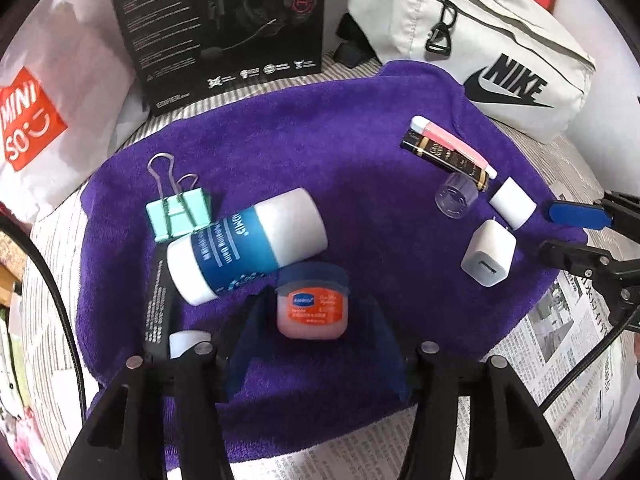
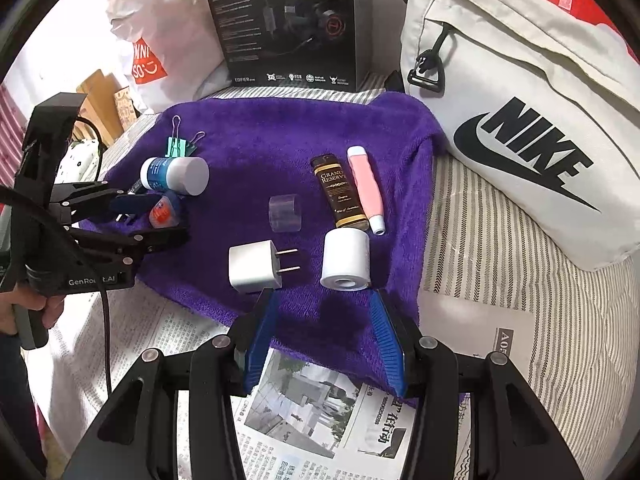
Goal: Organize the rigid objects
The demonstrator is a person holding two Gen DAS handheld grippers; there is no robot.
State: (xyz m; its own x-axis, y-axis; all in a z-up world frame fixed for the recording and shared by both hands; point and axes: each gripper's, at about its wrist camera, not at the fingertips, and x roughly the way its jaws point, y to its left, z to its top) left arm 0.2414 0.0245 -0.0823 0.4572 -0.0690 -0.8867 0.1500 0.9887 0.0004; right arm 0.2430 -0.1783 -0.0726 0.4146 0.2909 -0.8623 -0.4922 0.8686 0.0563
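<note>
purple towel (image 1: 360,184), small jar (image 1: 310,306) between left hand-held gripper (image 1: 316,340) fingers

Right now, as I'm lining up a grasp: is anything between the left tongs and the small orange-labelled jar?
Nothing visible: the jar sits on the purple towel between the open left tongs, a gap on each side.

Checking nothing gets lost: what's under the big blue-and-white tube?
The purple towel lies under the blue-and-white tube; a mint binder clip touches its far side. Anything beneath the tube is hidden.
</note>
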